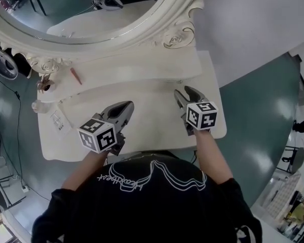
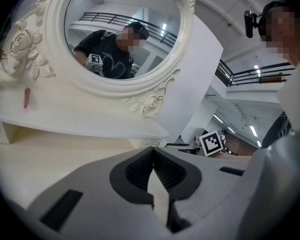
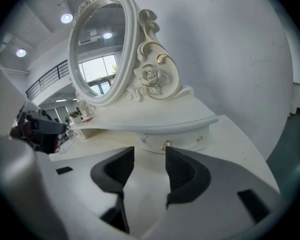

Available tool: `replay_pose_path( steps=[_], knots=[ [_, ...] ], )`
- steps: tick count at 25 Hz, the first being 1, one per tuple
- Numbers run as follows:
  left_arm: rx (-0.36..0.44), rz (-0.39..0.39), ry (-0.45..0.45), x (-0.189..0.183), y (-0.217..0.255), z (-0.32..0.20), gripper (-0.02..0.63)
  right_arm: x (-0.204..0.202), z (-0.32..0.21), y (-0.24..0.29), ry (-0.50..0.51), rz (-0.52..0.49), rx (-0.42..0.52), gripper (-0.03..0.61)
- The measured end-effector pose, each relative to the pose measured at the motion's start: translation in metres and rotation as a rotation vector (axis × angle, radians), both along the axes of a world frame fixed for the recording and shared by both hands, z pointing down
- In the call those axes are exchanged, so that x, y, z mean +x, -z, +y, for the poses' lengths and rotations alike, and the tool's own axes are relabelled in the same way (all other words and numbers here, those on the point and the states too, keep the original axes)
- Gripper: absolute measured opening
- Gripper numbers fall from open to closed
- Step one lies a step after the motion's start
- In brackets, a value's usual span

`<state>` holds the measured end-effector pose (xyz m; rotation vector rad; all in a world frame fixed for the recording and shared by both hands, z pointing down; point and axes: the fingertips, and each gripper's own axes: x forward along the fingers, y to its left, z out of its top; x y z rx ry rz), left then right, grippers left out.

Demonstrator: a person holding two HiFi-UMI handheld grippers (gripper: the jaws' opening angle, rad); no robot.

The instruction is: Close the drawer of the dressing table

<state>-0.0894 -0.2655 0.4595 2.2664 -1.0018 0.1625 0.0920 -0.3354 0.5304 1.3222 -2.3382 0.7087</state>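
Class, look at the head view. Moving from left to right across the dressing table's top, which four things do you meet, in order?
small plant → red stick → left gripper → right gripper

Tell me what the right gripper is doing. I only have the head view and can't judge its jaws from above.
Observer: The right gripper is open with nothing between its jaws. The drawer's gold knob shows just beyond its tips.
Operator: Is that drawer shut?
Observer: In the right gripper view the drawer front looks pushed in under the shelf, and I can see no gap.
Operator: And the left gripper?
Observer: The left gripper is shut and empty, with its tips meeting above the tabletop.
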Motion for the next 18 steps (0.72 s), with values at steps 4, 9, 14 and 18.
replay_pose_path(
  steps=[4,9,14,18],
  knots=[
    [0.025,0.029,-0.063,0.009,0.018,0.018,0.005,-0.021,0.038,0.051,0.09,-0.113,0.06,0.151],
    [0.101,0.037,-0.133,0.019,0.046,0.04,0.005,-0.039,0.083,0.102,0.145,-0.166,0.156,0.114],
    [0.136,0.095,-0.181,0.023,0.069,0.065,0.005,-0.055,0.119,0.131,0.168,-0.242,0.213,0.003],
    [0.168,0.116,-0.194,0.022,0.084,0.08,0.005,-0.064,0.141,0.144,0.182,-0.302,0.234,0.003]
  ],
)
